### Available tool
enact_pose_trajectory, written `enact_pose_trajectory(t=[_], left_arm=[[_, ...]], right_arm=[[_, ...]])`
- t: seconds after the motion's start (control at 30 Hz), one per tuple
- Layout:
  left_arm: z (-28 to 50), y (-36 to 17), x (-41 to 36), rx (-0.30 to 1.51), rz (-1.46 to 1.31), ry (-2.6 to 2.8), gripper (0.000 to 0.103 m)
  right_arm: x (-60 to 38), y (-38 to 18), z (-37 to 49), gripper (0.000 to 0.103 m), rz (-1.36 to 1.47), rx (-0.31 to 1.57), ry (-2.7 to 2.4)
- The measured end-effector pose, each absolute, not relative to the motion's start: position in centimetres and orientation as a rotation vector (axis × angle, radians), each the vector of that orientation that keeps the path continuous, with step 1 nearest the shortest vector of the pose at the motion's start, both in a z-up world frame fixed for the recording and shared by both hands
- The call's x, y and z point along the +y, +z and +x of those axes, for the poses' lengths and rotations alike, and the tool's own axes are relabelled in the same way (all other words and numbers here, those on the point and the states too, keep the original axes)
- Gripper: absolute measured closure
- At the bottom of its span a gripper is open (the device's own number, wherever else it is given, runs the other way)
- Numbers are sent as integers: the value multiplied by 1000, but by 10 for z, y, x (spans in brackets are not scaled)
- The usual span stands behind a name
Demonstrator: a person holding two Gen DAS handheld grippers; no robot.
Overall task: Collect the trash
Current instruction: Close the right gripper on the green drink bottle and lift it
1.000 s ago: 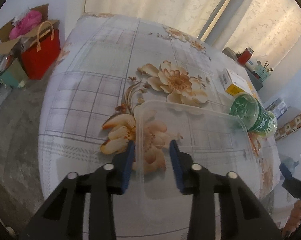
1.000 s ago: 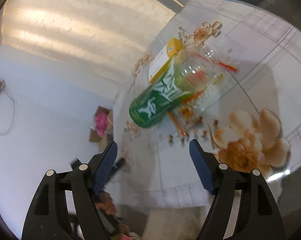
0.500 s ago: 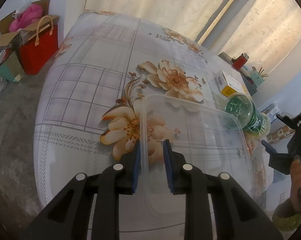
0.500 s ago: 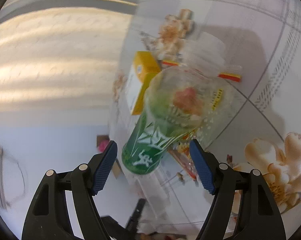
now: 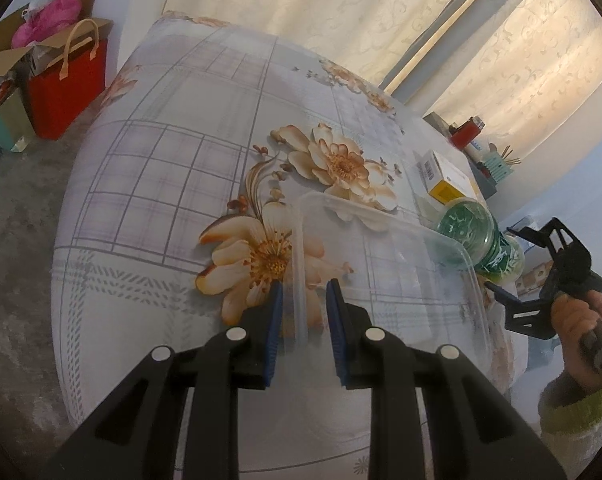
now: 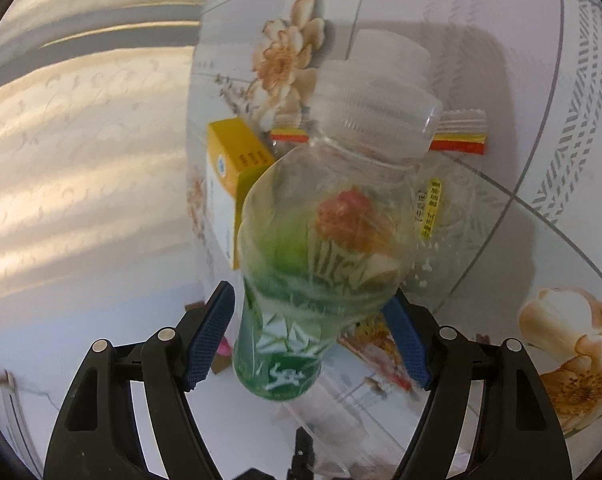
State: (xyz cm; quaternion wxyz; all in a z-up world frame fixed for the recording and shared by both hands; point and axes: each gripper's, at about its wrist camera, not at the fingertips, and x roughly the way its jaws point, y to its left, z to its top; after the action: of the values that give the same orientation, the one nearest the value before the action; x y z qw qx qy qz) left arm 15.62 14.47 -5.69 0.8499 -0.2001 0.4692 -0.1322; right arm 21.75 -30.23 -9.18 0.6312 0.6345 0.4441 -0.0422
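A clear plastic container [image 5: 401, 284] rests on the flowered tablecloth [image 5: 173, 152]. My left gripper [image 5: 301, 312] is shut on its near wall. A green-labelled empty plastic bottle [image 6: 321, 264] lies on its side beyond the container's far corner, also in the left wrist view [image 5: 485, 240]. My right gripper [image 6: 307, 340] is open with the bottle's base between its fingers, which do not touch it. A yellow and white box [image 6: 229, 176] and a clear zip bag with a red-yellow strip [image 6: 461, 144] lie behind the bottle.
A red bag [image 5: 65, 92] and an open cardboard box [image 5: 29, 48] stand on the floor left of the table. A shelf with small items [image 5: 481, 148] is at the far right. Curtains [image 5: 341, 12] hang behind the table.
My left gripper has closed on the container wall. My right gripper has moved in on the bottle, which now sits between its open fingers.
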Motion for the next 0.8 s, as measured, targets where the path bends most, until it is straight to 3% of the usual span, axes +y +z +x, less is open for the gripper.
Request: enact_pose_trajectory(t=[0.17, 0.3, 0.8], left_arm=[[156, -58, 150, 984, -438, -288, 81], [157, -58, 151, 982, -441, -289, 81], [158, -55, 145, 981, -406, -264, 85]], right_arm=[[-303, -93, 224, 32, 1467, 997, -120], [-306, -98, 225, 43, 1491, 974, -117], [-314, -77, 183, 47, 1475, 889, 42]])
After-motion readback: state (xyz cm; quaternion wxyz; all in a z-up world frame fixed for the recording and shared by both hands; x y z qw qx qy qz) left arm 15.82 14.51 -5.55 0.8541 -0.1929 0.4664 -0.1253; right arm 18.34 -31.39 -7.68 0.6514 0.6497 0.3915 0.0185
